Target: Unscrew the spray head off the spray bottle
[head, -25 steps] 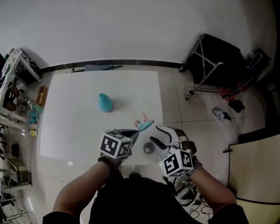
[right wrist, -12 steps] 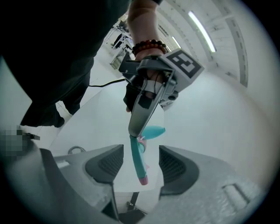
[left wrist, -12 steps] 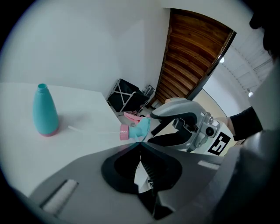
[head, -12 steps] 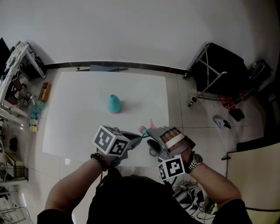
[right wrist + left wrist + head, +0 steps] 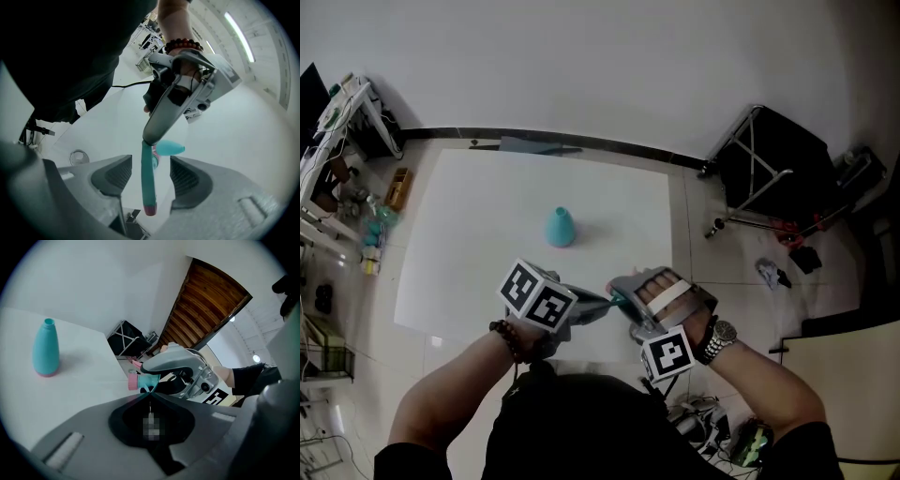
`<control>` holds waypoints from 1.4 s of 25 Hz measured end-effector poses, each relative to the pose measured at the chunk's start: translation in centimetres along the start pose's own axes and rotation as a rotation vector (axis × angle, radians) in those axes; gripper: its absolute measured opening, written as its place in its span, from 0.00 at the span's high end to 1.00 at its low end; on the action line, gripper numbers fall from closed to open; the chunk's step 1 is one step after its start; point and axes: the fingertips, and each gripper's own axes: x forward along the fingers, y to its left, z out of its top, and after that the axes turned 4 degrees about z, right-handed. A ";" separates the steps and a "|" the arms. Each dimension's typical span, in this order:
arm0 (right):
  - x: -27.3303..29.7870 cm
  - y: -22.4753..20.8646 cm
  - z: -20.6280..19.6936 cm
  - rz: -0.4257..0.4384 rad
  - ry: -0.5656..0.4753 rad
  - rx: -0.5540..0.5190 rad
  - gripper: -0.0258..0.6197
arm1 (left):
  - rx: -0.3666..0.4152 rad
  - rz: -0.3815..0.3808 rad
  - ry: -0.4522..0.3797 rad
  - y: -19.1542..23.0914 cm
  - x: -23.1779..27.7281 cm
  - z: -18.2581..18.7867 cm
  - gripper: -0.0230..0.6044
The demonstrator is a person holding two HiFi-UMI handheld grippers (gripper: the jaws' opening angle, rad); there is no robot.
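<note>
A teal spray bottle (image 5: 560,228) without its head stands upright on the white sheet (image 5: 469,244); it also shows in the left gripper view as the bottle (image 5: 46,354). My left gripper (image 5: 602,301) is shut on the teal and pink spray head (image 5: 617,298), holding it in the air near the sheet's front edge. The spray head (image 5: 149,178) hangs between the pads of my right gripper (image 5: 150,176), which touch nothing. That gripper's jaws have just been opening. One right finger (image 5: 173,359) arches over the spray head (image 5: 143,380).
A black folding cart (image 5: 778,159) stands on the tiled floor at the right. Cluttered shelves (image 5: 347,141) line the left side. A dark strip (image 5: 539,145) lies along the wall behind the sheet. A small round object (image 5: 78,157) lies on the floor.
The right gripper has rolled over and come in round the spray head, its jaws wider. The left gripper has lifted the spray head a little.
</note>
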 end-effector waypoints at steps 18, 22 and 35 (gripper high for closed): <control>1.6 -2.0 1.9 0.057 0.007 -0.054 0.75 | -0.059 -0.162 0.015 0.0 -2.3 0.4 0.93; 2.0 -1.9 1.3 0.063 0.038 -0.076 0.77 | -0.068 -0.164 0.009 0.4 -2.7 0.6 0.93; 2.7 -3.1 1.1 0.063 0.036 0.005 0.77 | -0.084 -0.159 -0.054 2.5 -5.0 1.1 0.57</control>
